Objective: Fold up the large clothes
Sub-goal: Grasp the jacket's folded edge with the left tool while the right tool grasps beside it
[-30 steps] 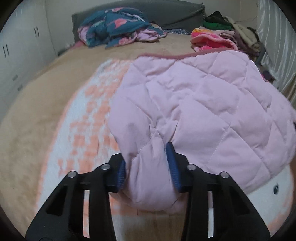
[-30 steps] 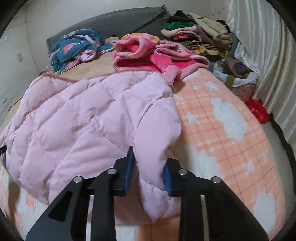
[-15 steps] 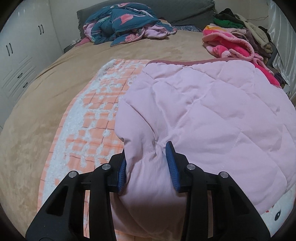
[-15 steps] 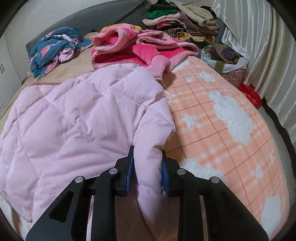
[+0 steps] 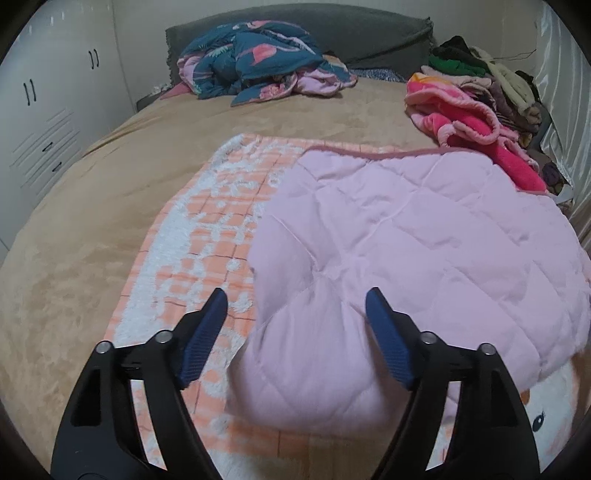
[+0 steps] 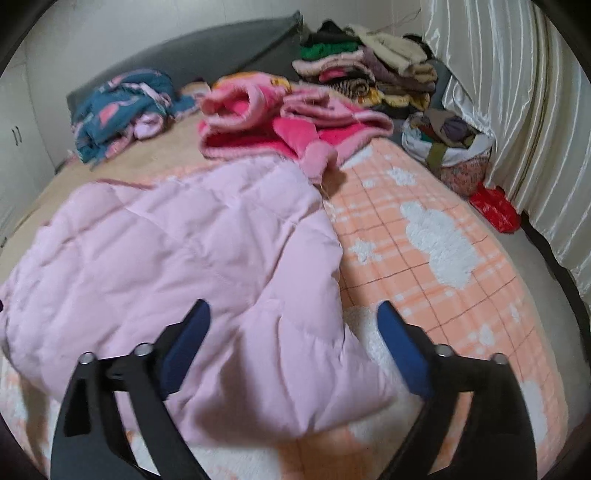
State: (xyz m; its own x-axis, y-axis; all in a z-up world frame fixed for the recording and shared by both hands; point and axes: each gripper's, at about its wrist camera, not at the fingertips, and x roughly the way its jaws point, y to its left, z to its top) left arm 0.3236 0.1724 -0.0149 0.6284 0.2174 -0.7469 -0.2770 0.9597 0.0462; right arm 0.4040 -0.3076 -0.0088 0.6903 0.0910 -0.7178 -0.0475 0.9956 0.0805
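Note:
A pale pink quilted jacket point(image 5: 406, 240) lies spread on an orange-and-white plaid blanket point(image 5: 207, 229) on the bed. My left gripper point(image 5: 295, 299) hovers over the jacket's near left corner; its jaws are opening, and the puffed fabric lies between the blue pads without being pressed. In the right wrist view the same jacket point(image 6: 166, 251) fills the left half. My right gripper point(image 6: 293, 310) is also opening wide over the jacket's near right corner, and its blue pads point(image 6: 400, 347) stand clear of the cloth.
A teal patterned garment point(image 5: 255, 59) lies by the grey headboard point(image 5: 369, 26). Bright pink fleece clothing point(image 6: 280, 125) touches the jacket's far edge. A stack of folded clothes point(image 6: 362, 70), a bag point(image 6: 450, 147) and curtains point(image 6: 517, 110) line the right side. White cabinets point(image 5: 44, 122) stand left.
Both grippers have let go of the jacket's near corners and their jaws have spread wide. The jacket's released corners have settled onto the blanket.

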